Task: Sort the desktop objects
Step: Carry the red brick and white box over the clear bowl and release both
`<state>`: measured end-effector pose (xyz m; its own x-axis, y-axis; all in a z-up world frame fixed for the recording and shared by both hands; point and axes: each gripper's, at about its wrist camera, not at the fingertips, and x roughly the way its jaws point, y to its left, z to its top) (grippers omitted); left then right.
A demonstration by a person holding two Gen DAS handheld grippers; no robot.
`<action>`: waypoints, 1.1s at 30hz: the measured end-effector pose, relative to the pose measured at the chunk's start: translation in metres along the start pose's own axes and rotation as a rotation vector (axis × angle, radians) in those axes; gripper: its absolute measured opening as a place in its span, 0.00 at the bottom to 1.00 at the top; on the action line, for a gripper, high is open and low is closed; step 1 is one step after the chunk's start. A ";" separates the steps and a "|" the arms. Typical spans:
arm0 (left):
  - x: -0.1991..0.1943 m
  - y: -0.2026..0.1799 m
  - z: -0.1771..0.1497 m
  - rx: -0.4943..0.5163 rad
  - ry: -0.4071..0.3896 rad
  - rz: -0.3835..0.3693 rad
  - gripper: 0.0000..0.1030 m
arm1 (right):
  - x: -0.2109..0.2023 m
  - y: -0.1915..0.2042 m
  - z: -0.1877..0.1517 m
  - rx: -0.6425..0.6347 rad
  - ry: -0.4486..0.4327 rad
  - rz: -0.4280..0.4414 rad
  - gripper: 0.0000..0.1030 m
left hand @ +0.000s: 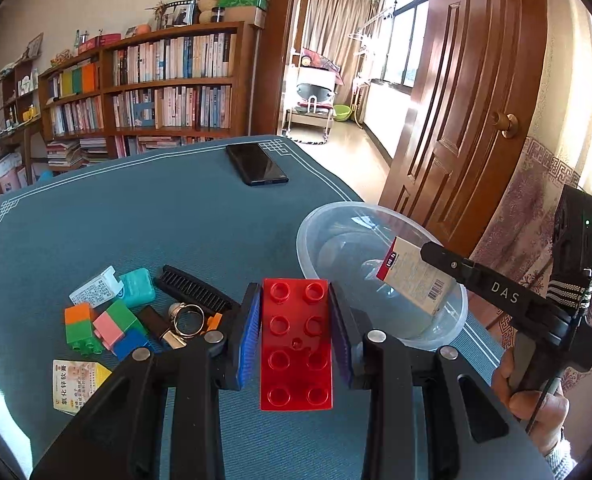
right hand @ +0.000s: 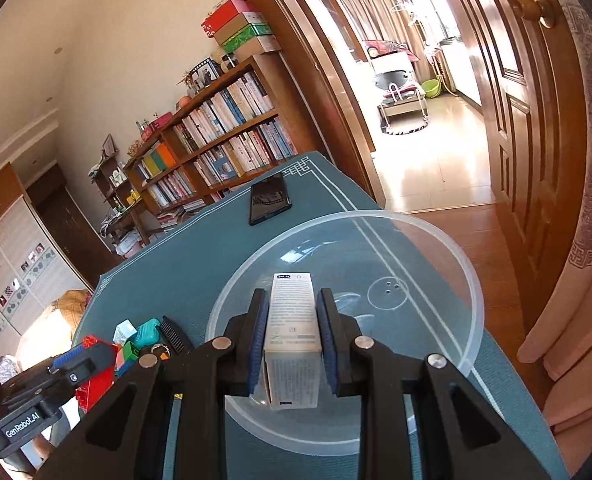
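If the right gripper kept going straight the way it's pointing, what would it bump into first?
Probably the clear plastic bowl: the right gripper, shut on a small white box, points down into it. The depth is hard to judge.

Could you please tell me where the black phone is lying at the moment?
The black phone lies flat near the far edge of the blue mat, beyond the clear bowl and apart from it.

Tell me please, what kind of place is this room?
Most likely a study or living room in a home. A tall wooden bookshelf full of books stands behind the table with its blue-green cover, and an open wooden door leads to a sunlit balcony room with curtains.
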<state>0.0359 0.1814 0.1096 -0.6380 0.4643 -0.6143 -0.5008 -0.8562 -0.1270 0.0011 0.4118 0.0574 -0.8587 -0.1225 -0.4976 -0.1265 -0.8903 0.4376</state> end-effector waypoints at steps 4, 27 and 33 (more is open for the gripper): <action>0.014 -0.011 0.009 0.004 0.007 -0.028 0.34 | 0.004 -0.013 -0.003 0.027 -0.003 -0.020 0.27; 0.090 -0.034 0.026 -0.066 0.089 -0.103 0.34 | 0.012 -0.025 -0.014 0.025 -0.010 -0.025 0.27; 0.084 -0.026 0.025 -0.110 0.078 -0.092 0.73 | 0.010 -0.027 -0.015 0.043 -0.011 -0.035 0.28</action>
<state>-0.0195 0.2489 0.0808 -0.5425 0.5266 -0.6545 -0.4852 -0.8324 -0.2677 0.0034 0.4281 0.0293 -0.8587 -0.0865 -0.5052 -0.1780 -0.8740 0.4522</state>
